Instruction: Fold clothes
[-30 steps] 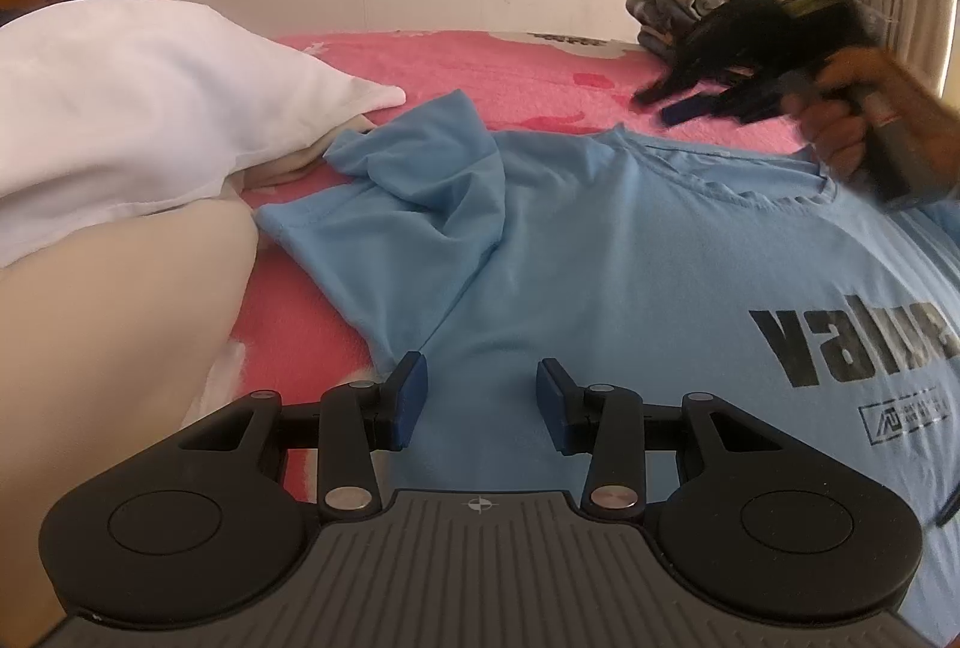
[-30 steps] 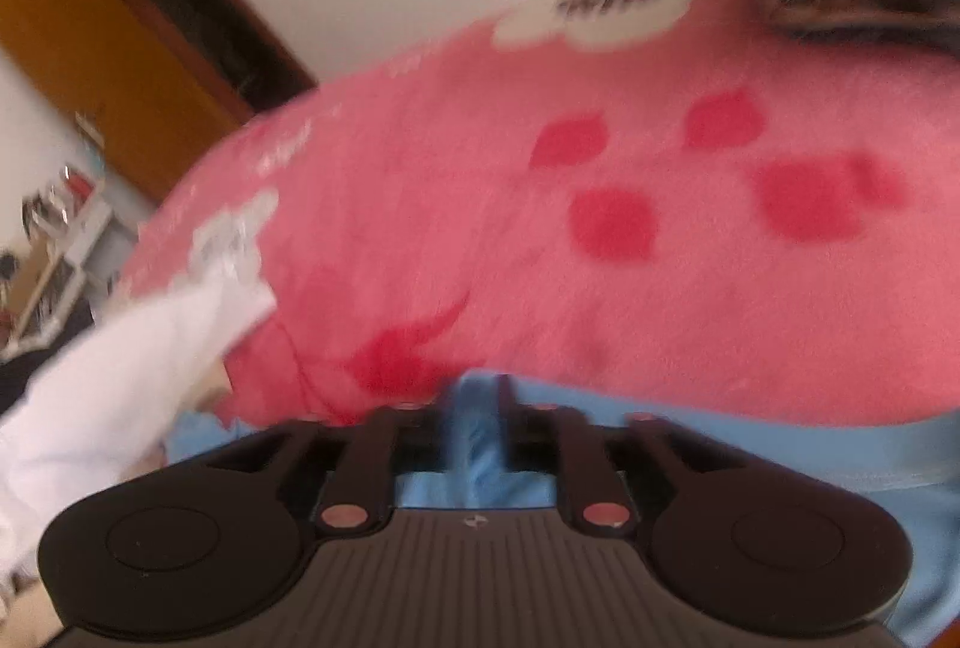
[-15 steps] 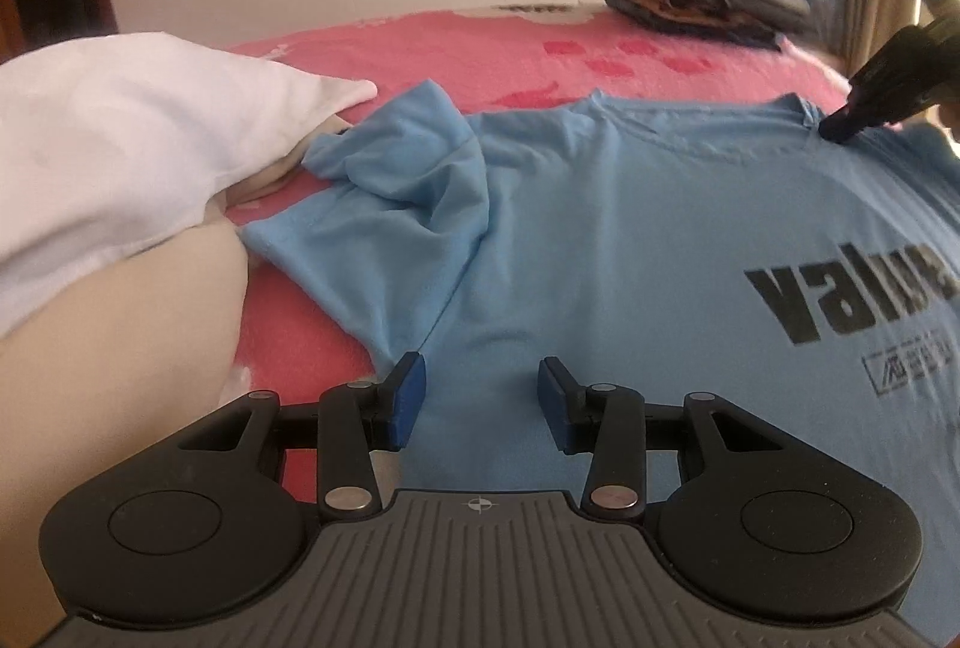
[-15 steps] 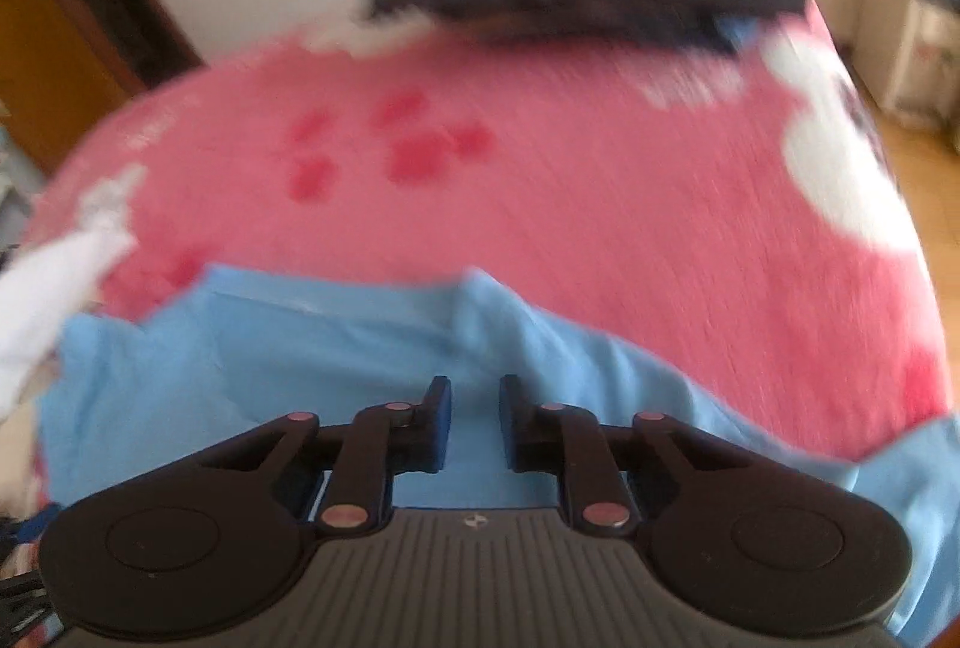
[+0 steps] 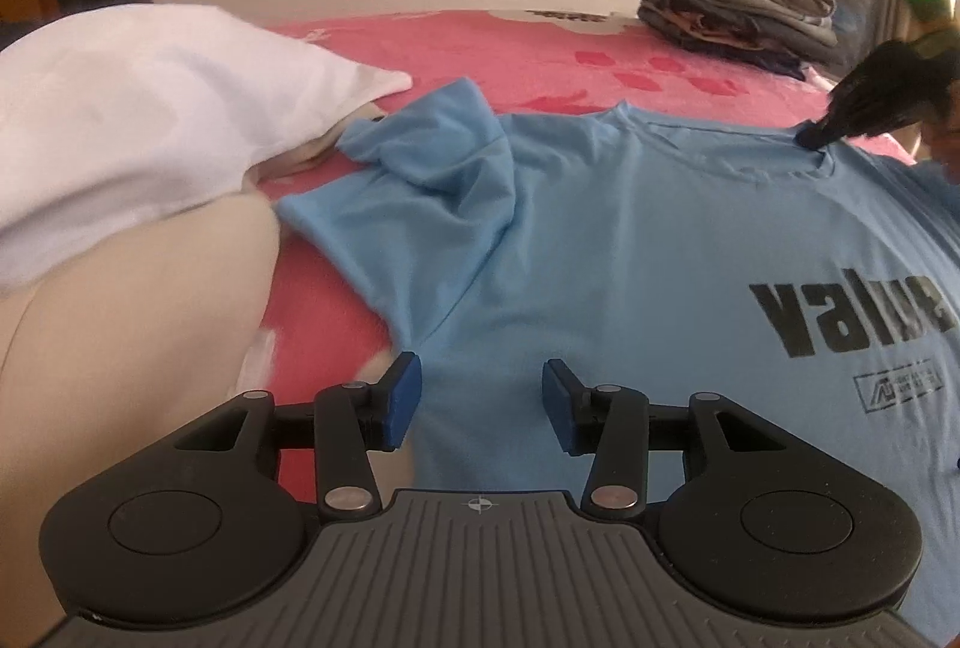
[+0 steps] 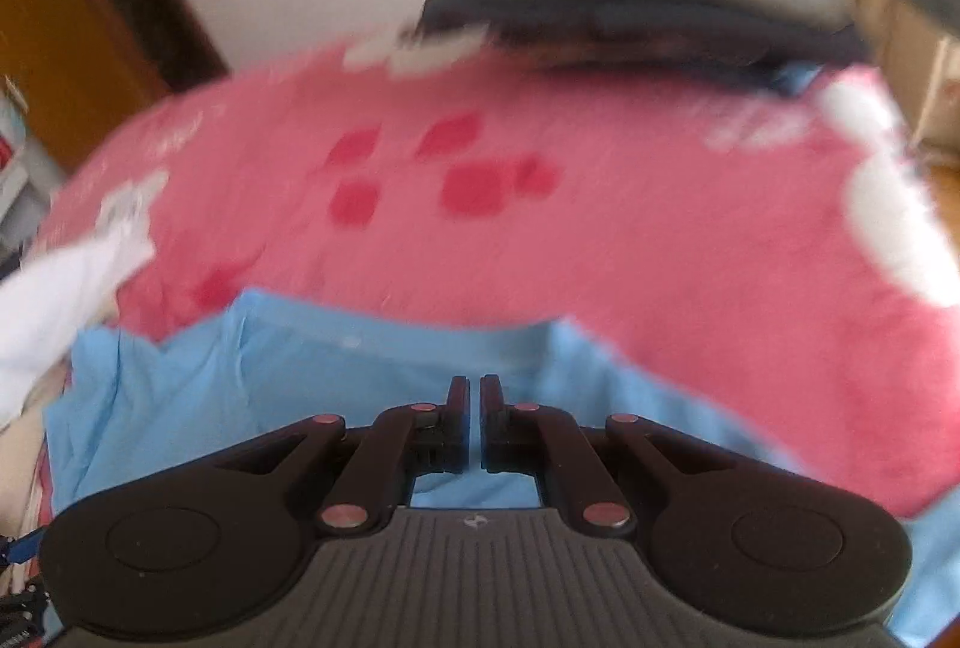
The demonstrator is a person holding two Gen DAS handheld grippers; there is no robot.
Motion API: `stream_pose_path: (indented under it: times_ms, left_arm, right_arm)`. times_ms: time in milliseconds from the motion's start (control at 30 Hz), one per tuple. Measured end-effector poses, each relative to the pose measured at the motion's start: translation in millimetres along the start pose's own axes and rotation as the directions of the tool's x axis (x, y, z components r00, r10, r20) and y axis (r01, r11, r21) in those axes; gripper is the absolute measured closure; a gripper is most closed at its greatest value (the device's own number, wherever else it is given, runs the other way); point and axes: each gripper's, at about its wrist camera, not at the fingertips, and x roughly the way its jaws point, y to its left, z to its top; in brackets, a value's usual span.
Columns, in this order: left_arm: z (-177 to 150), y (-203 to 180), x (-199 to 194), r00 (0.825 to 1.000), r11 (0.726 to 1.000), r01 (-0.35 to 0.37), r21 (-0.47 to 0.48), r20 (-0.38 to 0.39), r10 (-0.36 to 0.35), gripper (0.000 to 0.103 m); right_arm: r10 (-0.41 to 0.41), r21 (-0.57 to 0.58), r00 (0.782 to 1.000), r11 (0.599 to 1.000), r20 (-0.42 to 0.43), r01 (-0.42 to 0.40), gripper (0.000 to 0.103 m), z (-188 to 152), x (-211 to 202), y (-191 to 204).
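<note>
A light blue cotton T-shirt with black "value" lettering on its chest lies spread face-up across a pink fleece blanket with darker red patches, its neckline toward the far wall and one short sleeve rumpled and folded over on itself at the far left. The left gripper hangs low over the shirt's near side edge, its blue-padded jaws spread wide with cloth showing between them but nothing caught. The right gripper sits at the far end of the collar, its tips down on the neckband as seen from the left wrist camera; from its own camera the black jaws stand nearly together with only a thin slit between them (whether fabric is caught in that slit cannot be told, since the frame is blurred). A white cloth bundle rests on the blanket just beside the rumpled sleeve, its corner touching it, with a cream-coloured rounded cushion beneath and in front of it. At the far right corner of the bed stands a neat stack of folded grey and dark garments, well apart from the shirt.
</note>
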Motion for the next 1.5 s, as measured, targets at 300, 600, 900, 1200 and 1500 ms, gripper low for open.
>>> stream_pose_path:
  times_ms: [300,600,900,1200,1500]
  left_arm:
    - [-1.1,2.4,-7.2,1.0,0.999,-0.011,-0.038,-0.011,0.01,0.056]
    - [-0.4,12.4,-17.2,1.0,0.994,-0.01,-0.106,0.02,0.013,0.054]
    - [5.1,34.0,-20.8,0.991,0.964,-0.039,-0.265,0.115,0.072,0.05]
    - [-3.3,40.3,-6.8,0.993,0.925,-0.066,-0.375,0.07,0.099,0.05]
    - [-12.8,47.7,-16.2,0.996,0.919,-0.04,-0.393,0.061,0.07,0.05]
  right_arm:
    - [0.011,-0.088,0.998,0.996,0.056,-0.006,0.103,12.6,-3.0,40.4]
    - [0.063,-0.189,0.998,0.98,0.019,-0.058,0.1,10.5,20.3,108.1]
    - [0.228,-0.325,0.974,0.92,-0.009,-0.218,0.081,18.4,-6.4,214.2]
    - [0.263,-0.617,0.941,0.711,-0.212,-0.337,0.068,-24.4,14.4,337.3]
    - [0.173,-0.818,0.978,0.541,-0.118,-0.195,0.082,-77.1,50.1,372.3]
